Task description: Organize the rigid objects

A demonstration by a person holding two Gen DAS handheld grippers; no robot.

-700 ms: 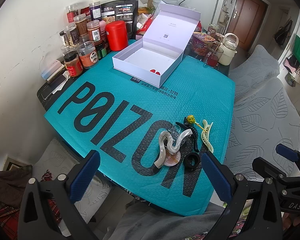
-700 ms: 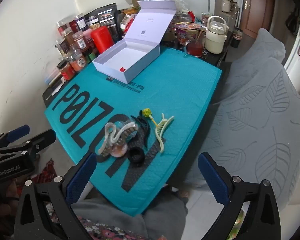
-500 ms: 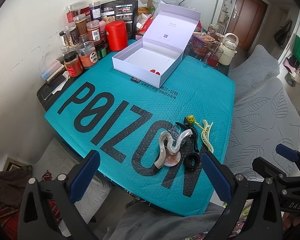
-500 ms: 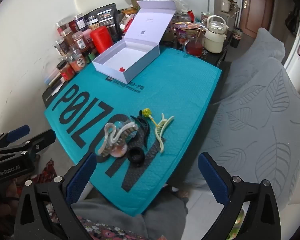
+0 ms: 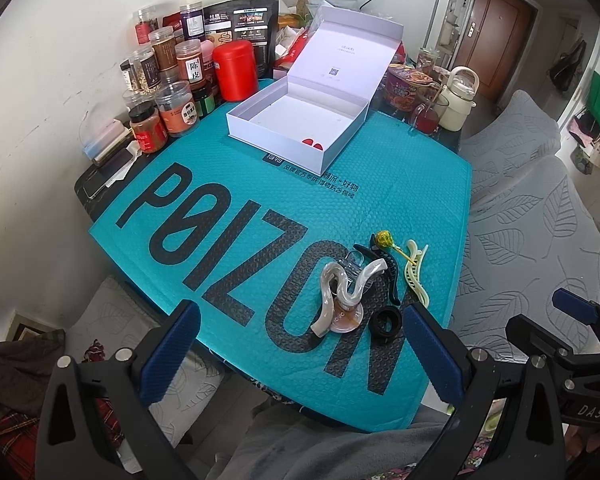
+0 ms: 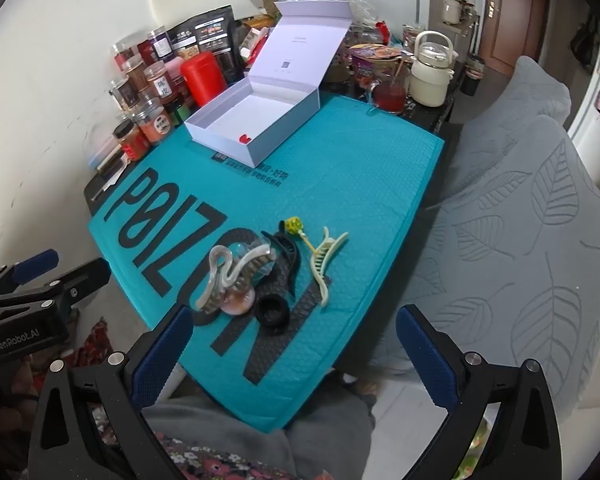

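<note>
Nothing moved since earlier frames. Your left gripper [image 5: 300,354] and right gripper [image 6: 294,354]: jaws spread, empty, above near mat edge. Hair clips [image 5: 354,290] piled on mat [image 5: 228,184], white box [image 5: 296,128] open far side. Step: pre-grasp; next, descend on one clip.

2 high views, shared teal mat [image 5: 340,200]

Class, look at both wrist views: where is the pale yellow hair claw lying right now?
The pale yellow hair claw lies on the teal mat, at the right end of the clip pile, beside the black claw clip, far from the white box.
</note>
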